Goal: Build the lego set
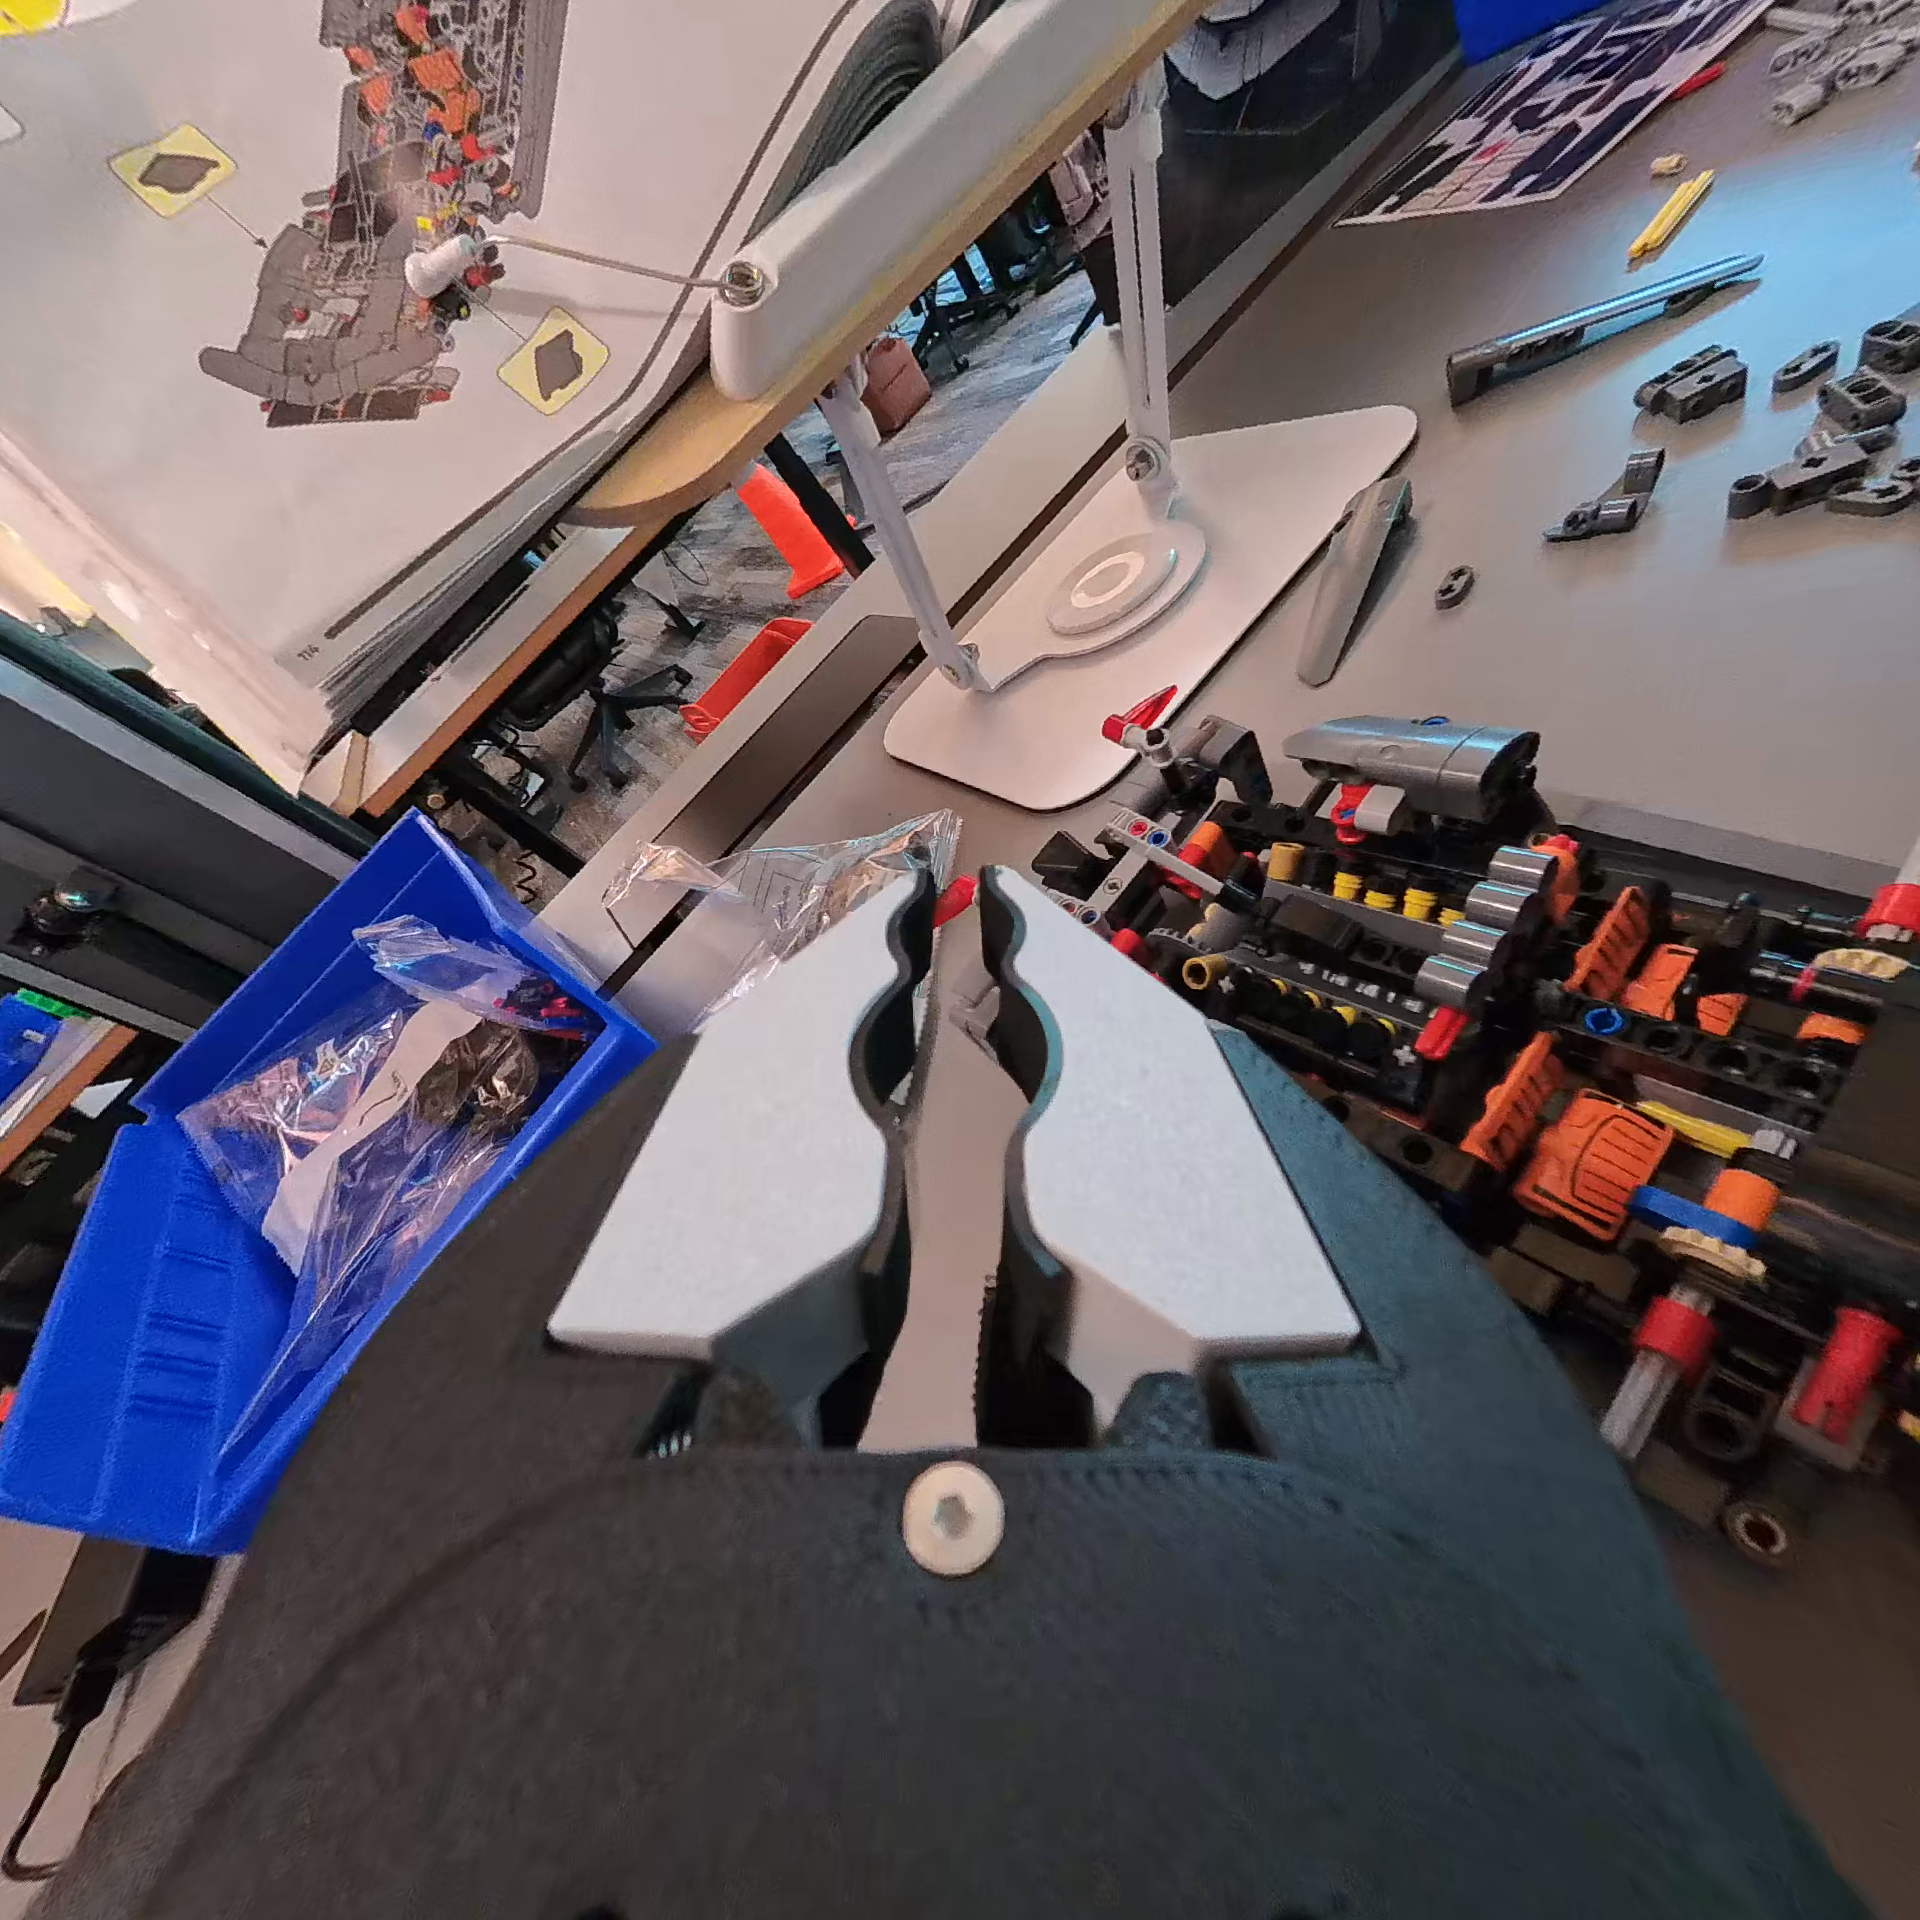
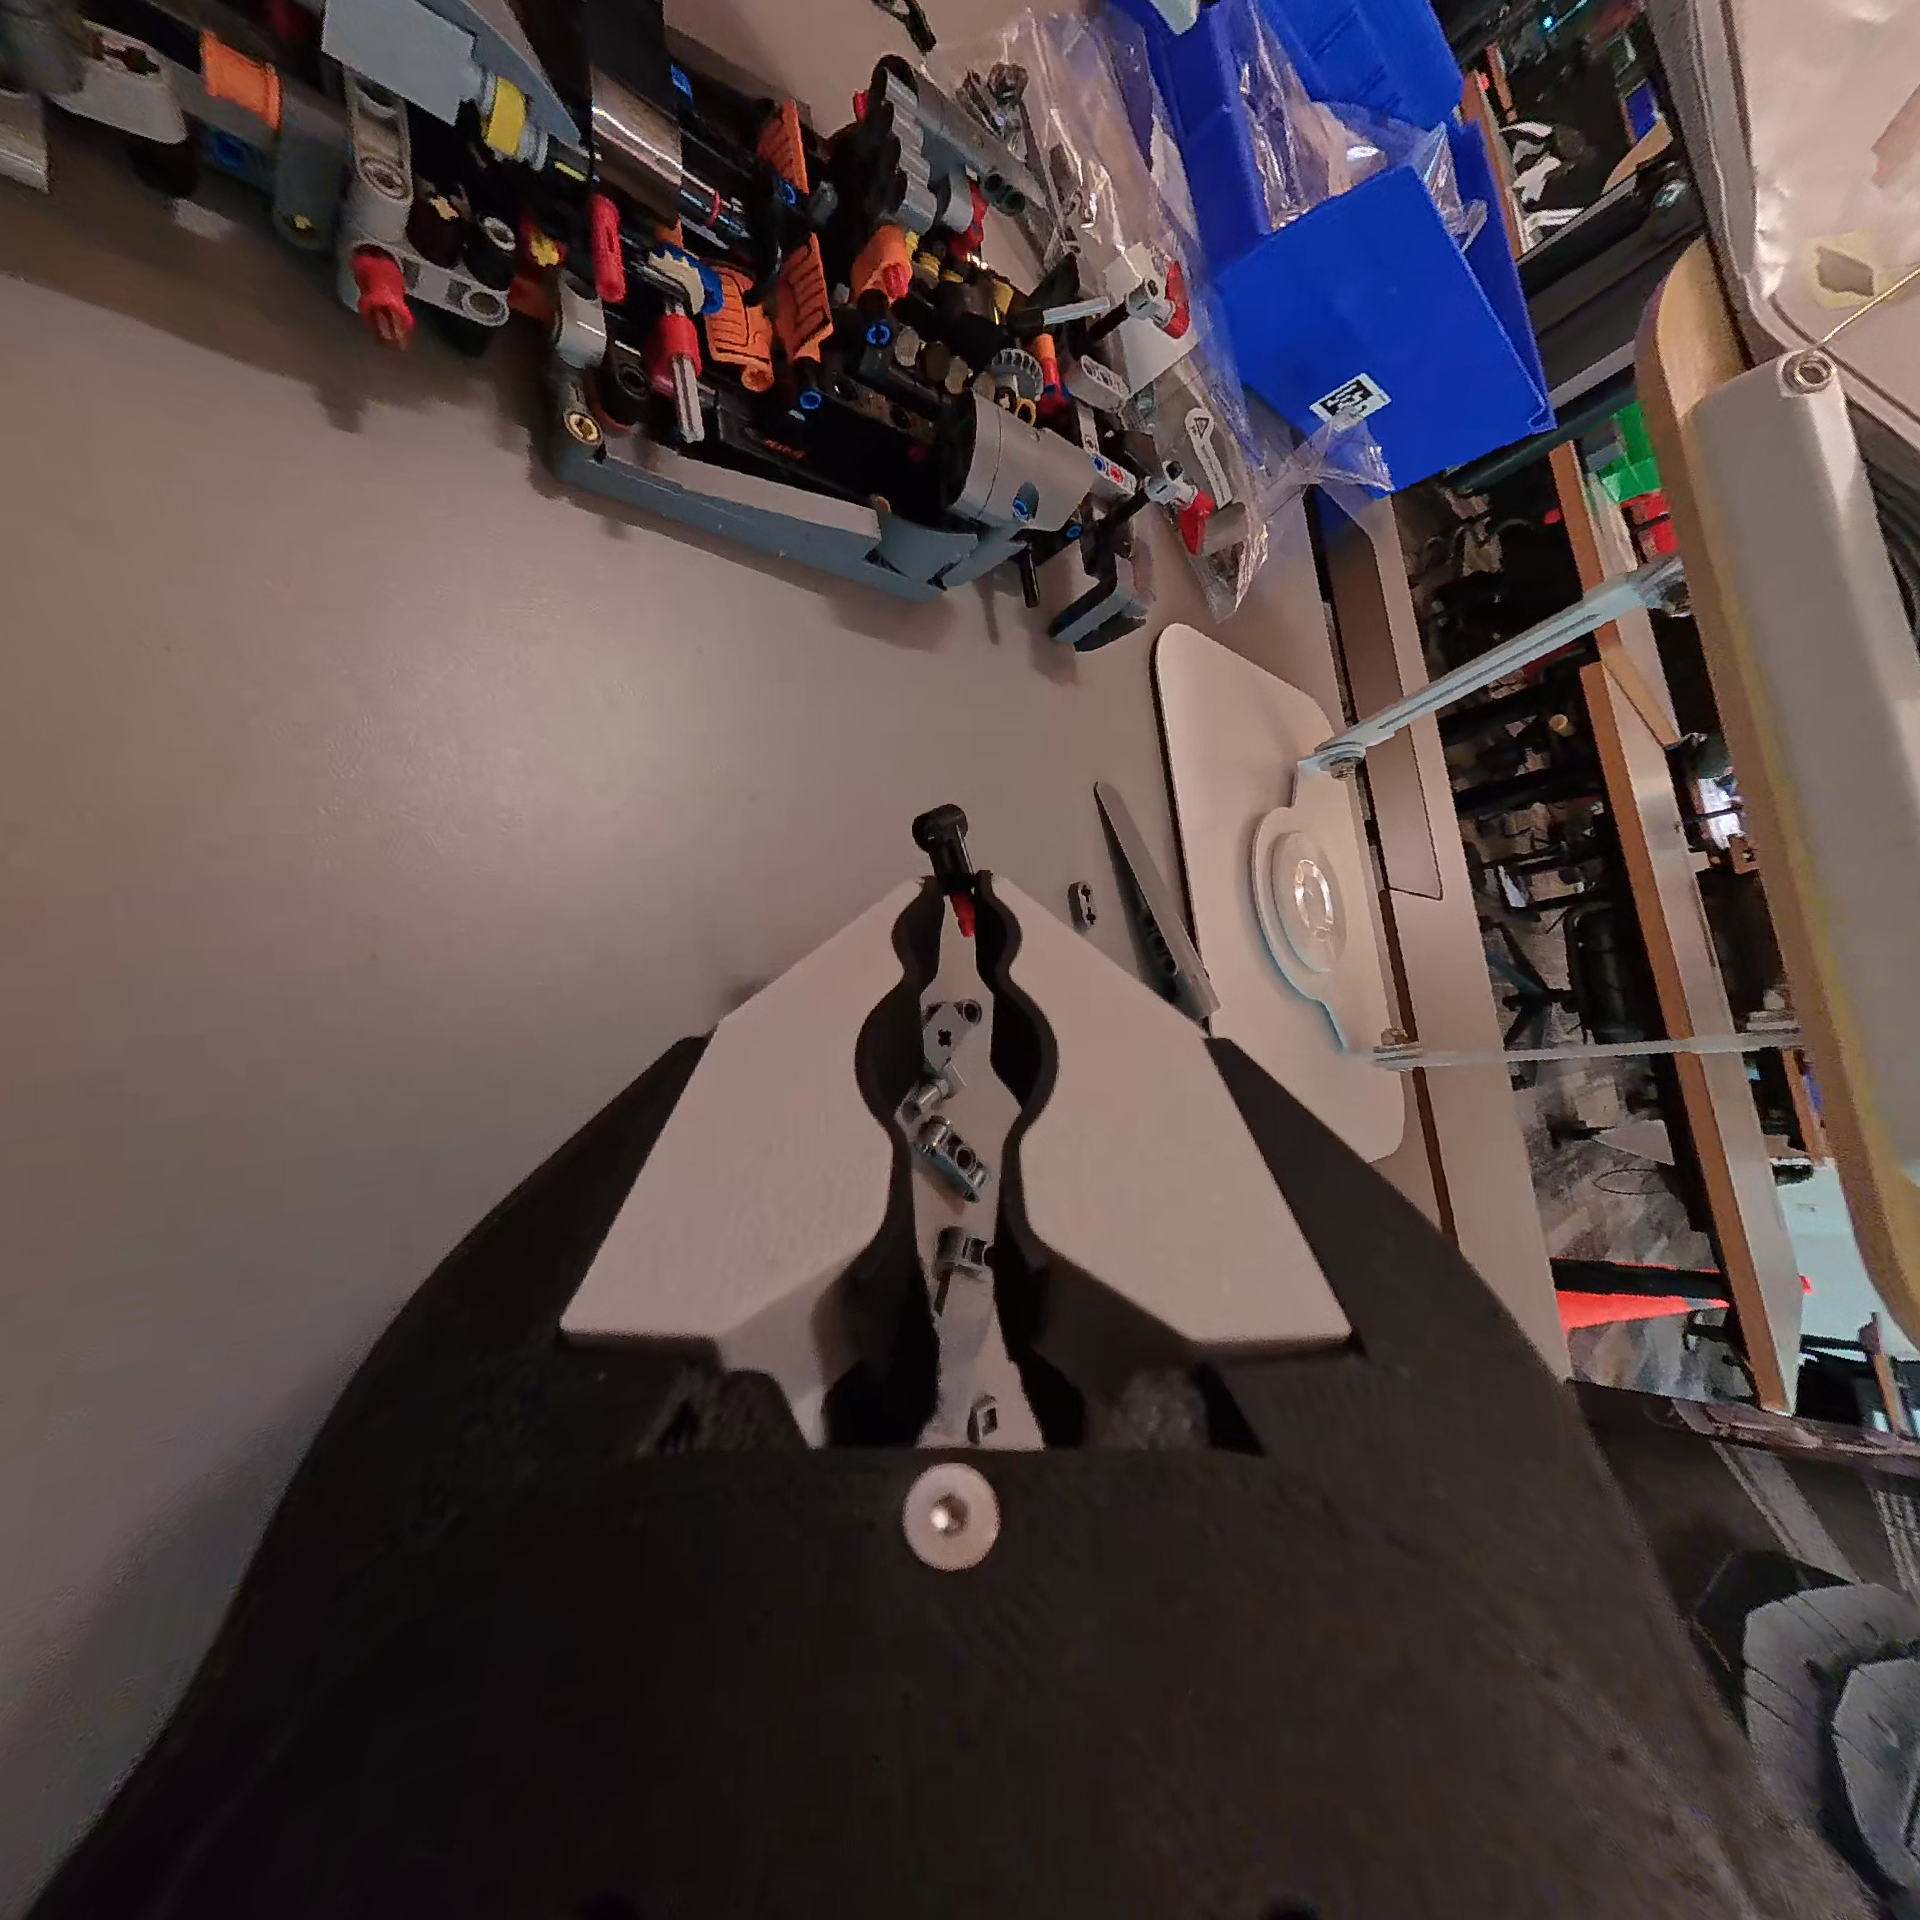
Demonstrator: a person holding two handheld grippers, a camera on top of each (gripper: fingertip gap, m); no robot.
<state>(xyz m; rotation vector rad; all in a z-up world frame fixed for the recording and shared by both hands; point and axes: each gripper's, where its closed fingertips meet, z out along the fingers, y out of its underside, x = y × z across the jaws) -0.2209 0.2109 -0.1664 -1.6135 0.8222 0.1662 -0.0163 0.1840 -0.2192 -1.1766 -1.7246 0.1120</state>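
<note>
Over the grey table [image 2: 312, 831], two grippers near a brick-built model [image 1: 1558, 1018].
The right gripper [image 2: 961, 883] pinches a black-and-red pin [image 2: 948, 847]; the left gripper [image 1: 956, 883] stands slightly parted, with a red piece [image 1: 953, 899] showing between its tips, grip unclear.

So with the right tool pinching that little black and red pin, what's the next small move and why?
Probably carry the pin toward the model. The right tool is clamped on it at the very tips, clear above the table, and the model sits well ahead, so nothing can be fitted from here.
</note>
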